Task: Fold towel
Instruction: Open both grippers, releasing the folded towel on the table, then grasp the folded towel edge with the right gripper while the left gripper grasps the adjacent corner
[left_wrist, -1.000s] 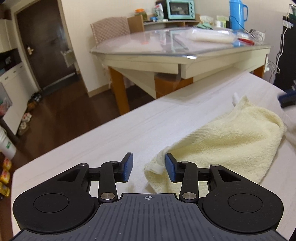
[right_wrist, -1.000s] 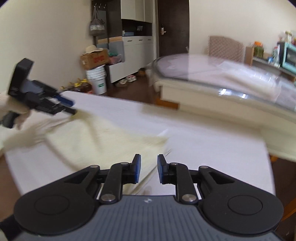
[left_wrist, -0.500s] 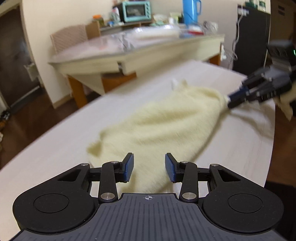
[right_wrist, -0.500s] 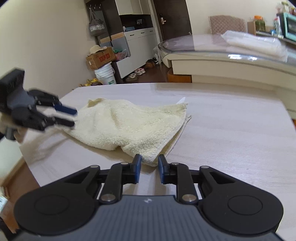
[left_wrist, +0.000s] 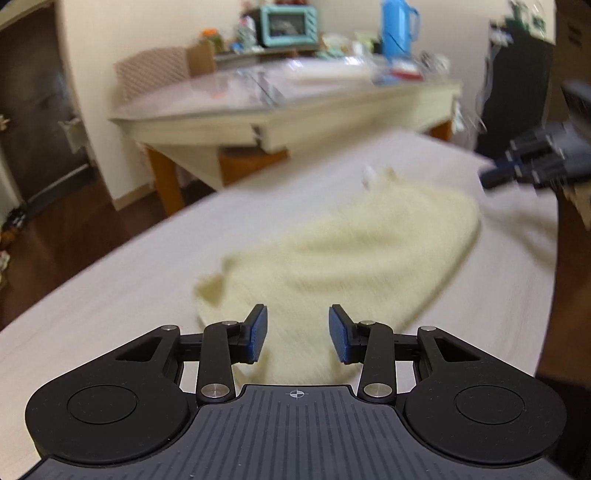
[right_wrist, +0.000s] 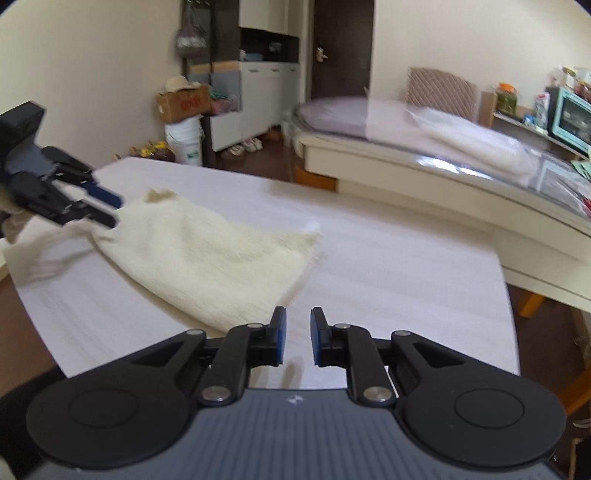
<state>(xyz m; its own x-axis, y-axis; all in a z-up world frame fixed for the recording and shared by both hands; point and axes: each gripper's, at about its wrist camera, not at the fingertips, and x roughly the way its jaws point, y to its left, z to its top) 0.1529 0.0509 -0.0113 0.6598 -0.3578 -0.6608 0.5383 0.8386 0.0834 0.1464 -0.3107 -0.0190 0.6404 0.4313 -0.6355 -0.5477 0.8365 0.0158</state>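
Observation:
A pale yellow towel (left_wrist: 343, 254) lies rumpled on the white table (left_wrist: 129, 280); it also shows in the right wrist view (right_wrist: 207, 258). My left gripper (left_wrist: 297, 332) is open, its jaws over the towel's near edge, holding nothing. It shows in the right wrist view (right_wrist: 105, 208) at the towel's far left end. My right gripper (right_wrist: 297, 336) has its jaws slightly apart and empty, just off the towel's near corner. It shows blurred in the left wrist view (left_wrist: 495, 177) beyond the towel's far right end.
A glass-topped dining table (left_wrist: 295, 96) with clutter, a blue jug (left_wrist: 397, 29) and a teal oven (left_wrist: 288, 24) stands behind. A chair (right_wrist: 441, 88), a bucket (right_wrist: 184, 142) and a cardboard box (right_wrist: 183, 103) are on the floor side. The table edge (right_wrist: 511, 314) is near on the right.
Both grippers have let the towel lie and drawn back. The right gripper has lifted away from the towel's corner and swung right; the left stays open over its near edge.

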